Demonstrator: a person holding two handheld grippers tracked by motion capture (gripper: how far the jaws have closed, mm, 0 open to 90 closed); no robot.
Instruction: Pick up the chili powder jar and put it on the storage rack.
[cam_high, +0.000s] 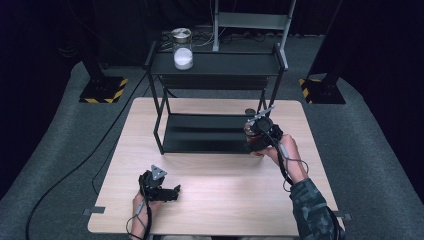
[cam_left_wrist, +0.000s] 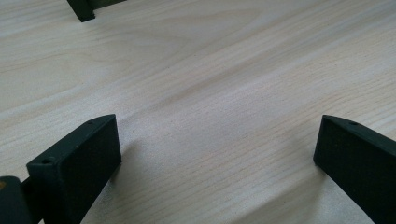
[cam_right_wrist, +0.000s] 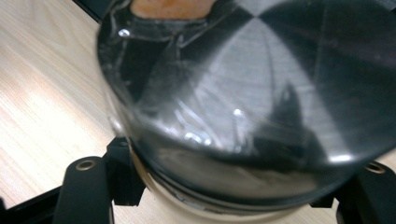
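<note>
right tongs (cam_high: 255, 134) clamped on jar (cam_right_wrist: 243, 102) (steel lid close-up in right gripper view) | left tongs (cam_high: 172, 191) apart, over table (cam_left_wrist: 210, 84)

The bench (cam_high: 215, 200) lies bare between the two hands, giving open passage. A black rack (cam_high: 215, 100) blocks its far half; a jar (cam_high: 183, 49) stands on the rack's top shelf at the left, the rest bare.

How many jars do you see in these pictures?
2. One jar with white powder stands on the top shelf of the black rack. The other jar is held in the right gripper.
</note>
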